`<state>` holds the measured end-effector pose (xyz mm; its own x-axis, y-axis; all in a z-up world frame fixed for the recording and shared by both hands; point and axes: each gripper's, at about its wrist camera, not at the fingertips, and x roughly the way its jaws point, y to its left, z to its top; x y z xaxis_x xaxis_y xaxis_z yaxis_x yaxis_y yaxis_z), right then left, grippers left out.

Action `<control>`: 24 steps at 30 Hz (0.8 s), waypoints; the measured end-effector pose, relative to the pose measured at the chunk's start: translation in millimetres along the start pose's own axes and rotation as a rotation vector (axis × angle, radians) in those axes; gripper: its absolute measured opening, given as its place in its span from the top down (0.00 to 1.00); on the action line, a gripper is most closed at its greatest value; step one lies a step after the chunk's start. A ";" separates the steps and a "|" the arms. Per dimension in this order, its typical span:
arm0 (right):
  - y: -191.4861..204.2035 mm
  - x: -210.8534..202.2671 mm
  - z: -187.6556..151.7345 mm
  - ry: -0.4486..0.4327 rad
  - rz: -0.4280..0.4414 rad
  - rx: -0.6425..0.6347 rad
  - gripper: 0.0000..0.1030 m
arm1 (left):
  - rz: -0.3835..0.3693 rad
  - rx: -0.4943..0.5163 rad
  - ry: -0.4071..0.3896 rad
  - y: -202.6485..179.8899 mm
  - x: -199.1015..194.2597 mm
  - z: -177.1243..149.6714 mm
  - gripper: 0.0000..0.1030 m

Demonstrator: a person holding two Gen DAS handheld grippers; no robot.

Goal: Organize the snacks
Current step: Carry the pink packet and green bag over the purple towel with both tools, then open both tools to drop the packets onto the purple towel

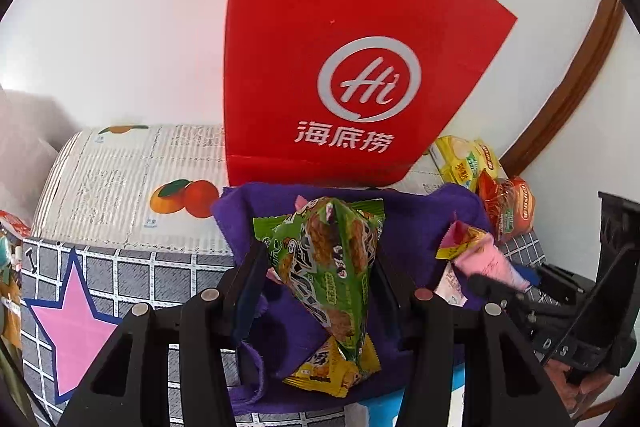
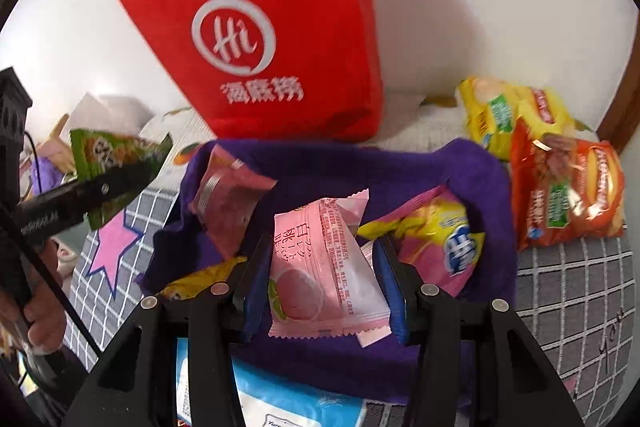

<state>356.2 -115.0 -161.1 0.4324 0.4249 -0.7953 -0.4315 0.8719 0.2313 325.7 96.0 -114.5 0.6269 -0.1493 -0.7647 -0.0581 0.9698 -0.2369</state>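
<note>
My left gripper (image 1: 320,259) is shut on a green snack packet (image 1: 332,263), held over a purple cloth (image 1: 416,215) with raised edges. Under it lies a yellow packet (image 1: 328,371). My right gripper (image 2: 320,287) is shut on a pink peach packet (image 2: 316,267), also above the purple cloth (image 2: 480,179). In the right wrist view a dark pink packet (image 2: 228,199), a pink-and-yellow packet (image 2: 436,235) and a yellow packet (image 2: 200,281) lie in the cloth. The left gripper with the green packet (image 2: 112,155) shows at the left, the right gripper (image 1: 500,291) at the right of the left wrist view.
A red paper bag (image 1: 340,47) stands behind the cloth against the white wall. Yellow (image 2: 516,115) and orange snack bags (image 2: 568,187) lie at the right on a grey checked cover (image 2: 580,291). A pink star (image 1: 72,307) marks the cover. A light blue pack (image 2: 296,399) lies near the front.
</note>
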 end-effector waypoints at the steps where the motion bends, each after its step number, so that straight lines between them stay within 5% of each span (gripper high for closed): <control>1: 2.6 4.5 -1.0 0.020 0.016 -0.013 0.52 | 0.001 -0.004 0.005 1.4 1.5 0.2 0.53; 13: 20.6 45.1 -13.3 0.163 -0.002 -0.071 0.50 | -0.010 -0.005 0.021 2.7 3.6 0.4 0.53; 24: 26.7 47.5 -16.3 0.177 -0.045 -0.122 0.49 | -0.046 0.018 0.056 -9.4 10.5 -4.4 0.53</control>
<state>352.4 -75.5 -201.8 0.3122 0.3272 -0.8919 -0.5119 0.8488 0.1322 329.4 84.5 -122.9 0.5842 -0.2042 -0.7855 -0.0157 0.9648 -0.2624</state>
